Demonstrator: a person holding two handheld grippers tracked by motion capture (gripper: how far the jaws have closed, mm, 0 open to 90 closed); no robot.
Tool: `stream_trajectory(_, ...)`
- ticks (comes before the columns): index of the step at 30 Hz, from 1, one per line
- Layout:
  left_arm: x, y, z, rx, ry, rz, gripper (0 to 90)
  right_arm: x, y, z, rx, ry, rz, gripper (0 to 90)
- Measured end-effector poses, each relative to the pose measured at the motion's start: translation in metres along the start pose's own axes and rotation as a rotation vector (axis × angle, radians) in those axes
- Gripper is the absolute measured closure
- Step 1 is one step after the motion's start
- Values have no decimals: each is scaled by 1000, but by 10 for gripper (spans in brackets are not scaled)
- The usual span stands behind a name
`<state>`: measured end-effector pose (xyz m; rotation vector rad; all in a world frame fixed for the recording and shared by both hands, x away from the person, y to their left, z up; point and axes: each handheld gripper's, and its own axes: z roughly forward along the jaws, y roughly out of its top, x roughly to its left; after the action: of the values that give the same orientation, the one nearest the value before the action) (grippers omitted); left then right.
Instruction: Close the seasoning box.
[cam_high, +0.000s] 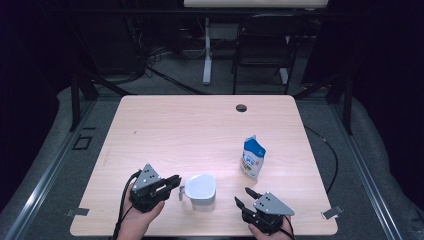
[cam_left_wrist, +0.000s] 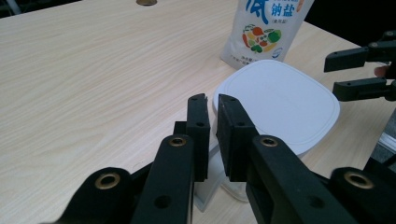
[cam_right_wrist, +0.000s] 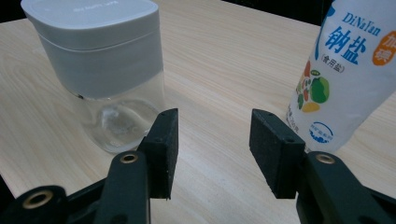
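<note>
A clear container with a white lid (cam_high: 201, 191) (cam_left_wrist: 280, 102) (cam_right_wrist: 98, 56) stands near the table's front edge, its small handle (cam_left_wrist: 210, 186) pointing left. My left gripper (cam_high: 175, 181) (cam_left_wrist: 212, 100) is to the left of it, with the jaws drawn close together and the handle pinched between the pads. A blue-and-white salt bag (cam_high: 253, 157) (cam_left_wrist: 266, 28) (cam_right_wrist: 345, 79) stands upright behind and to the right of the container. My right gripper (cam_high: 243, 196) (cam_right_wrist: 212, 121) (cam_left_wrist: 336, 72) sits right of the container, open, holding nothing, and aimed at the gap between container and bag.
The light wooden table (cam_high: 200, 125) has a cable hole (cam_high: 241, 107) near its far edge. Beyond it stand a black chair (cam_high: 262, 45) and a white desk leg (cam_high: 206, 50). Dark floor and metal rails flank both sides.
</note>
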<state>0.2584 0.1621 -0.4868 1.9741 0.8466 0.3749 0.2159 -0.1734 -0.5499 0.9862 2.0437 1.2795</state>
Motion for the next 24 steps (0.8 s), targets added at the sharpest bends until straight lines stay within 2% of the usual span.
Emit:
stream_trajectory(8, -3, 5, 2, 19, -26, 13, 900, 4, 7, 3, 2, 9, -16, 534)
stream_trajectory(12, -5, 7, 5, 37, -44, 16, 900, 5, 8, 6, 22, 11, -30, 580)
stream_trajectory(24, -7, 11, 11, 49, -48, 19, 900, 6, 13, 8, 41, 20, -42, 702)
